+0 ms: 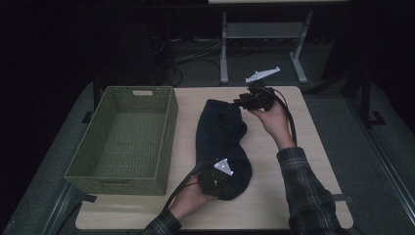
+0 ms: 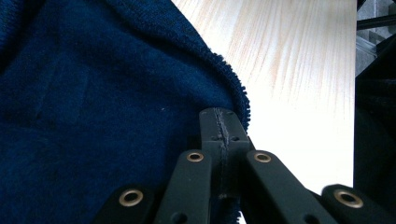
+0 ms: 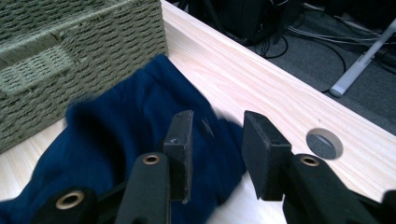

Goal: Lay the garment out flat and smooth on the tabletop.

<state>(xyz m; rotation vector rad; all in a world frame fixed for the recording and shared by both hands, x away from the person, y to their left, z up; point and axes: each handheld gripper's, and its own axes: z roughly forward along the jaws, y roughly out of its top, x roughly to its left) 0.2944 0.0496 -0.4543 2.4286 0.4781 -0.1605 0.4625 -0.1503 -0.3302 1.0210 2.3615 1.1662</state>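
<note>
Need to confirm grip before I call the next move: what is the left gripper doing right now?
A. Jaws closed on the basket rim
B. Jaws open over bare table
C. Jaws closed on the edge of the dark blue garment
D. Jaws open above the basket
C: in the left gripper view the left gripper has its jaws pressed together on the hem of the dark blue garment.

A dark blue knit garment point(image 1: 222, 144) lies crumpled lengthwise at the centre of the frame, its lower edge pinched.
</note>
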